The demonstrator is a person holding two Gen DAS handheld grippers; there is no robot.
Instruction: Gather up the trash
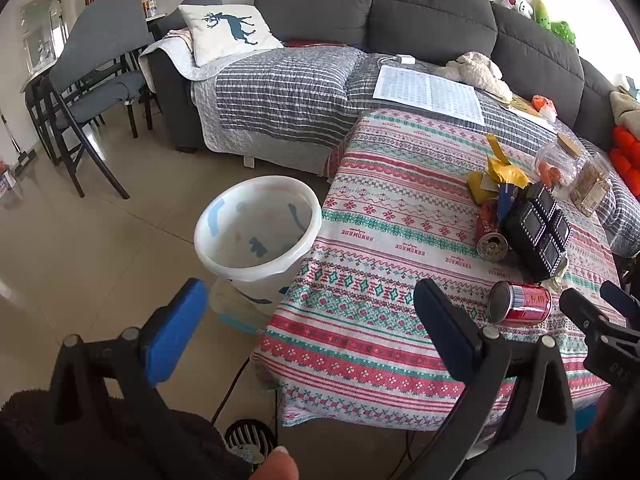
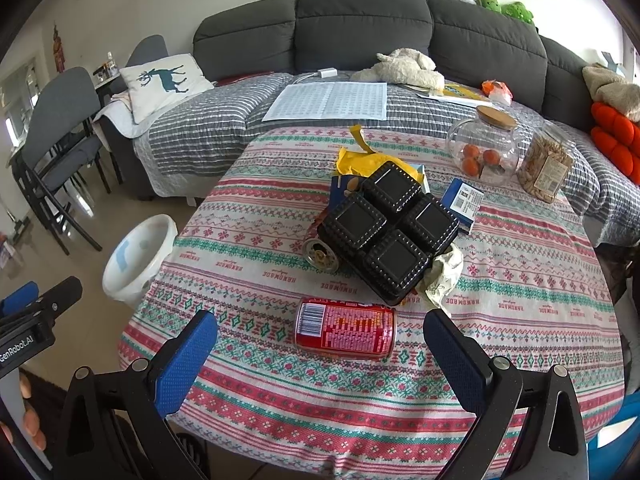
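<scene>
A red drink can (image 2: 344, 334) lies on its side near the front of the patterned tablecloth (image 2: 520, 320). My right gripper (image 2: 320, 356) is open, its blue pads on either side just short of the can. Behind the can lie a black plastic tray (image 2: 388, 232), crumpled paper (image 2: 444, 276), a small tipped tin (image 2: 320, 256), a yellow wrapper (image 2: 360, 160) and a blue box (image 2: 464, 204). My left gripper (image 1: 316, 320) hangs open over the table's left edge, next to a white trash bin (image 1: 256, 232) on the floor. The red can (image 1: 520, 302) is to its right.
A glass jar of oranges (image 2: 484, 152) and a snack jar (image 2: 546, 168) stand at the table's back right. A grey sofa (image 2: 360, 20) with papers and cushions runs behind. Chairs (image 1: 96, 80) stand at the left. Cables and a small fan (image 1: 248, 440) lie under the table edge.
</scene>
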